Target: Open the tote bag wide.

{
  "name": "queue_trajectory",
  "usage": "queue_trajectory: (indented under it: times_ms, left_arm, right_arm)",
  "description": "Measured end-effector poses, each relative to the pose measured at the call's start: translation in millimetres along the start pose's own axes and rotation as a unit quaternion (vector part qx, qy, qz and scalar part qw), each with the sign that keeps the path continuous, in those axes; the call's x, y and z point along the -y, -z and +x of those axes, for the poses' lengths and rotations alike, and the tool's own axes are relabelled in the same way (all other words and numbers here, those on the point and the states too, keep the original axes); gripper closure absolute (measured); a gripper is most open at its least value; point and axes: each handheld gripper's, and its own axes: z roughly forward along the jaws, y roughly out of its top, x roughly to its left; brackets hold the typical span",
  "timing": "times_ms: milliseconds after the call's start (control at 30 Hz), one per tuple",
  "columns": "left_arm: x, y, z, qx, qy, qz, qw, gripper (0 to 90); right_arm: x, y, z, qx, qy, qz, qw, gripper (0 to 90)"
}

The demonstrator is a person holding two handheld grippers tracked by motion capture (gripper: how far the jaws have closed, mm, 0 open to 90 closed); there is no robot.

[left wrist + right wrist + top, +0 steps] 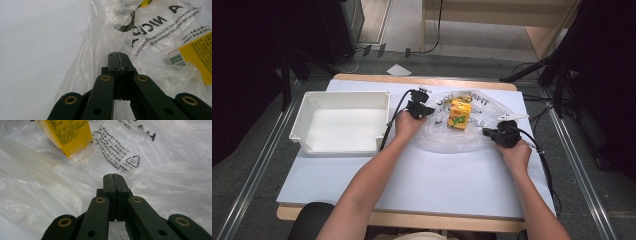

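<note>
A clear plastic bag (447,139) with black print lies spread on the white table sheet. A yellow carton (459,114) stands upright at its middle; whether it is inside the film I cannot tell. My left gripper (427,111) lies at the bag's left edge with its jaws shut. In the left gripper view its tips (117,54) rest against crumpled bag film (100,37), with the carton (197,55) off to the right. My right gripper (487,132) is at the bag's right edge, also shut. Its tips (112,176) sit low over the film (162,170), pointing toward the carton (67,135).
A white rectangular bin (307,112) with nothing in it stands at the table's left, close to my left forearm. The white sheet (437,185) stretches bare toward the front edge. Black stands and cables ring the table on the floor.
</note>
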Motion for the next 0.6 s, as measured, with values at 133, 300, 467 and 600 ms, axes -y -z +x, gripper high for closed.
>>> queue_trajectory:
  times_ms: [133,300,467,600]
  left_arm:
    - [-2.8,7.0,-2.3,0.015,0.000,-0.009,0.9998,89.5]
    - [-7.5,20.9,-8.4,0.038,-0.011,-0.030,0.9988,87.2]
    - [-11.7,35.8,-15.3,0.052,-0.026,-0.043,0.9973,85.9]
    - [-14.4,45.9,-18.3,0.070,-0.026,-0.054,0.9958,84.6]
  right_arm:
    - [-1.8,3.9,-0.4,-0.003,-0.010,-0.003,0.9999,90.0]
    - [-12.3,16.8,5.0,-0.014,-0.017,-0.024,0.9995,88.4]
    - [-24.1,30.0,14.4,-0.023,-0.009,-0.034,0.9991,84.4]
    - [-32.1,38.3,21.5,-0.029,0.001,-0.037,0.9989,81.4]
